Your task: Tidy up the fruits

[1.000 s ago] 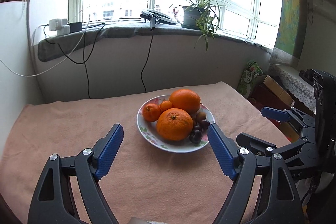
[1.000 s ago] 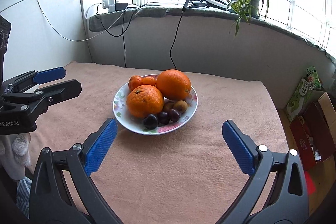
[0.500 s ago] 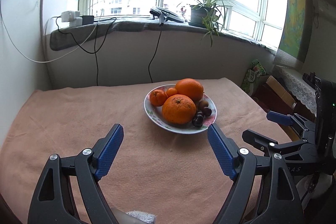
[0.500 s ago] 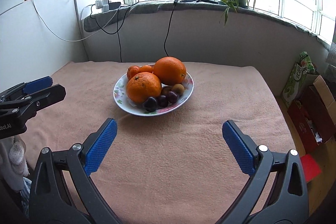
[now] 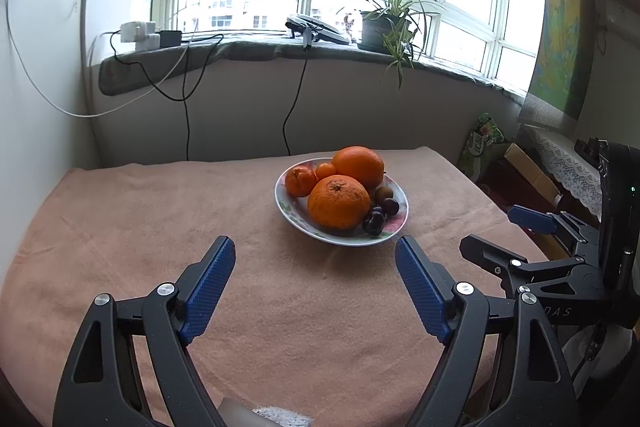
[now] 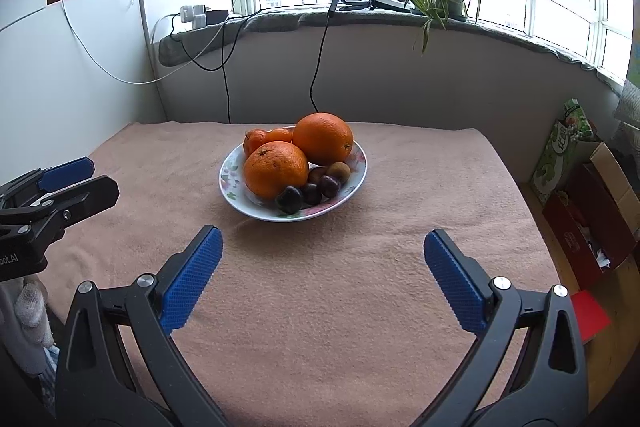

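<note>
Short of the plate (image 6: 294, 215), both hand-held grippers, left (image 5: 315, 269) and right (image 6: 323, 261), have drawn back, jaws wide and empty; all fruits (image 6: 276, 169) remain piled on it, suggesting withdrawal.

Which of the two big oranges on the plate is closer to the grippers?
The front orange, with its stem dimple showing on top. It sits at the plate's near side, beside the dark plums; the other big orange lies behind it.
</note>
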Demonstrator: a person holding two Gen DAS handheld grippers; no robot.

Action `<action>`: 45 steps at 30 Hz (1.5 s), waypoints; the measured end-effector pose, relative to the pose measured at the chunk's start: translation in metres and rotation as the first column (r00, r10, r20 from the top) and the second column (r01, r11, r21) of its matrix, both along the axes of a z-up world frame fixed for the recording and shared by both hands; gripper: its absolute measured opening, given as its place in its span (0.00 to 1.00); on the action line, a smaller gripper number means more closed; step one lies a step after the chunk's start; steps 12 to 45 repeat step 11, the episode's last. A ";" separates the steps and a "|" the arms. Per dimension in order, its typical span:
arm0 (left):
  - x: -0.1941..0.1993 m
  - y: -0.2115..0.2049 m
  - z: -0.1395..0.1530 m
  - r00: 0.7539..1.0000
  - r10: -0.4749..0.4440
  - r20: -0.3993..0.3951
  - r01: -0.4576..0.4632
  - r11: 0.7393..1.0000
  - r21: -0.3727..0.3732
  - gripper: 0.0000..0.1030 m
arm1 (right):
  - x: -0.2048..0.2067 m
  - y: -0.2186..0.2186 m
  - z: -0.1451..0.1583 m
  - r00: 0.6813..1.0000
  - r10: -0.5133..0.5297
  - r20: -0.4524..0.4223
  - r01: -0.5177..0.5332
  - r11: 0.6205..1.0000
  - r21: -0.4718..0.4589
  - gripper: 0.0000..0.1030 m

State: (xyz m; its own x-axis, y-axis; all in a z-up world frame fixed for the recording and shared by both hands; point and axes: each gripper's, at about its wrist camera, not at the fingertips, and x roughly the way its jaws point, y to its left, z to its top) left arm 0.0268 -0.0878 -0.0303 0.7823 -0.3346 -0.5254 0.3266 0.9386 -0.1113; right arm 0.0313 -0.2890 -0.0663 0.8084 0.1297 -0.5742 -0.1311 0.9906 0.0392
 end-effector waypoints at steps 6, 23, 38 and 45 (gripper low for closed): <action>-0.002 0.000 0.002 1.000 -0.001 0.010 0.001 1.000 0.000 0.80 | -0.001 0.001 -0.002 1.000 0.003 -0.007 -0.003 1.000 0.002 1.00; -0.005 0.000 0.001 1.000 -0.006 0.019 0.006 1.000 -0.001 0.80 | -0.002 -0.001 -0.003 1.000 -0.004 -0.010 0.004 1.000 0.009 1.00; -0.005 0.000 0.001 1.000 -0.006 0.019 0.006 1.000 -0.001 0.80 | -0.002 -0.001 -0.003 1.000 -0.004 -0.010 0.004 1.000 0.009 1.00; -0.005 0.000 0.001 1.000 -0.006 0.019 0.006 1.000 -0.001 0.80 | -0.002 -0.001 -0.003 1.000 -0.004 -0.010 0.004 1.000 0.009 1.00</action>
